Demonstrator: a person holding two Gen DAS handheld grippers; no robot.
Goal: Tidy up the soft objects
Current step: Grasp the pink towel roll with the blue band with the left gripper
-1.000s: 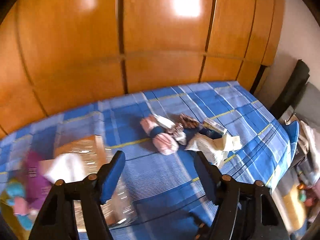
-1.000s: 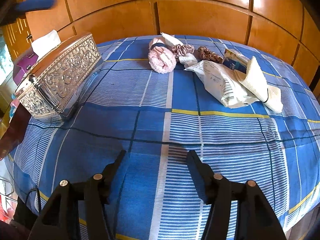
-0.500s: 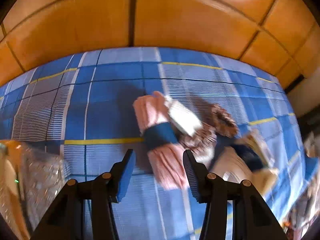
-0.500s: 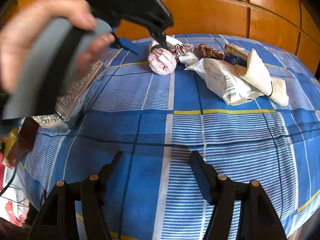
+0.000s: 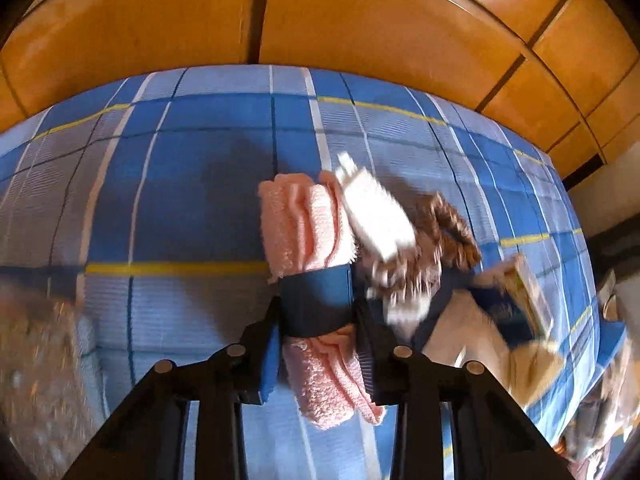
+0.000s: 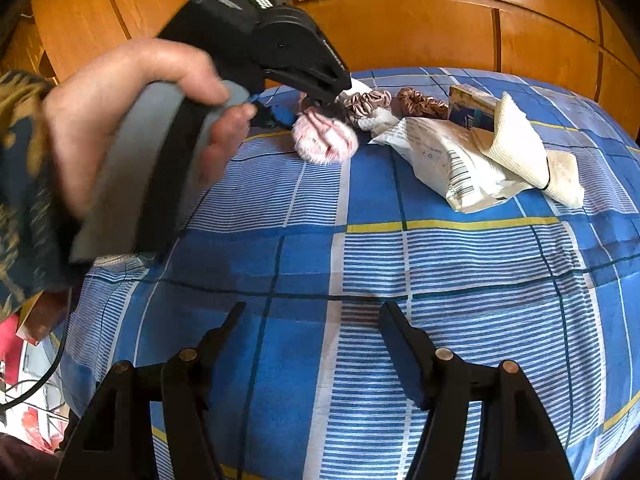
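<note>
On a blue plaid bedspread, the left gripper closes its jaws around a rolled pink towel, its pads flanking the dark blue band at the roll's middle and seemingly just meeting it. The band looks the sensible place to hold: the terry is soft and light, likely to squash and sag at both ends if pinched elsewhere. The roll lies at the far side of the bed, touching a white packet and beside brown scrunchies. The right gripper hovers nearer, jaws apart and empty.
</note>
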